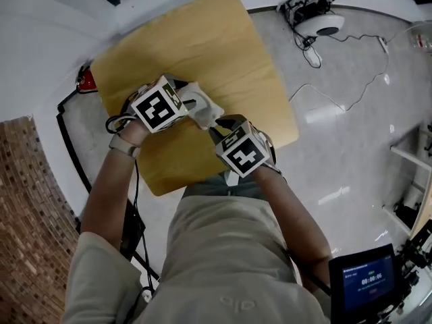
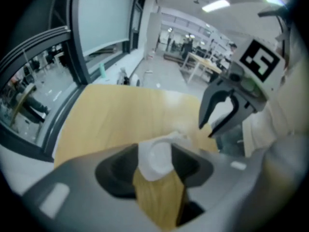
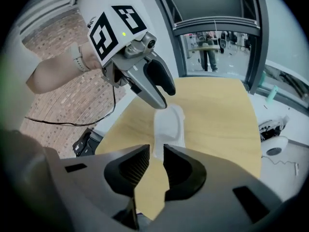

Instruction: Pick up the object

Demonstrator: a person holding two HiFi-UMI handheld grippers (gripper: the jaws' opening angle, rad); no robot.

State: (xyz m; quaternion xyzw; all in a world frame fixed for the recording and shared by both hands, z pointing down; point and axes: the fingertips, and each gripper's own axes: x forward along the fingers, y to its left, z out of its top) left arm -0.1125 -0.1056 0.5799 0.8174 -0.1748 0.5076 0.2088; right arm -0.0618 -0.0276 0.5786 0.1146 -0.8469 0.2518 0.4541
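Note:
A white, soft, flat object (image 1: 201,108) lies on the yellow wooden table (image 1: 202,39), and a gripper is at each of its ends. My left gripper (image 1: 182,103) is at its far-left end. In the left gripper view a rounded white end (image 2: 155,156) sits in the gap between the dark jaws of the left gripper (image 2: 154,153). My right gripper (image 1: 223,128) is at the near end. In the right gripper view the object (image 3: 169,127) runs away from the right gripper (image 3: 154,163), whose jaws stand a narrow slit apart around its thin edge. The left gripper (image 3: 165,99) hangs over the far end.
The table's near edge is just behind the right gripper. On the grey floor are cables and a white round device (image 1: 322,22). A red item (image 1: 86,79) sits by the table's left corner. A brick wall (image 1: 27,214) is on the left, and a tablet screen (image 1: 368,279) is at the lower right.

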